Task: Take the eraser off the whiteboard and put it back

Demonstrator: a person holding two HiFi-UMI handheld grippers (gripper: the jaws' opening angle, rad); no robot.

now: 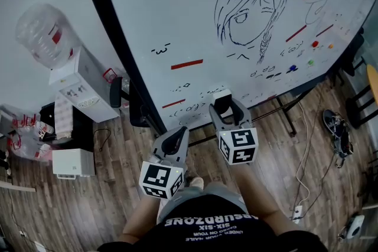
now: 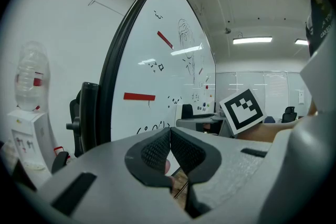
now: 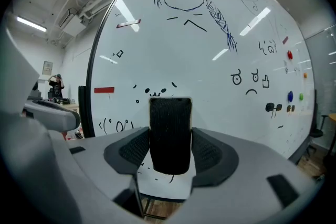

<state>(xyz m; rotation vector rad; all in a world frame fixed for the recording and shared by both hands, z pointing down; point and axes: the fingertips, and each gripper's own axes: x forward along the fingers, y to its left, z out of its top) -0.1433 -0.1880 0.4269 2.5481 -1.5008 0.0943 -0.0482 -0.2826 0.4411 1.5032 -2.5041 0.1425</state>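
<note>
Nearest the camera, the person's black shirt (image 1: pixel 212 233) filled the frame bottom, above a wood floor (image 1: pixel 112 209).

L gripper (image 1: pixel 181 131): held low and nearer the body, jaws together w/ pad tips touching, nothing between them. Its marker cube (image 1: pixel 160 180) sat at the rear.

R gripper (image 1: pixel 225 106): held further fwd, jaws set wide and clamped on the eraser (image 1: pixel 222 95), one pad on each side. In the right gripper view the eraser (image 3: pixel 170 118) stood upright between the pads, black felt face toward the camera, white edge behind.

Eraser position: at the lower part of the whiteboard (image 1: pixel 195 20); contact w/ the board surface could not be confirmed.

Board content: line drawing of a face (image 1: pixel 251 3) upper right, a red strip (image 1: pixel 186 64) mid-board, small doodles along the bottom.

Far left: water dispenser (image 1: pixel 80 88) against the wall.
</note>
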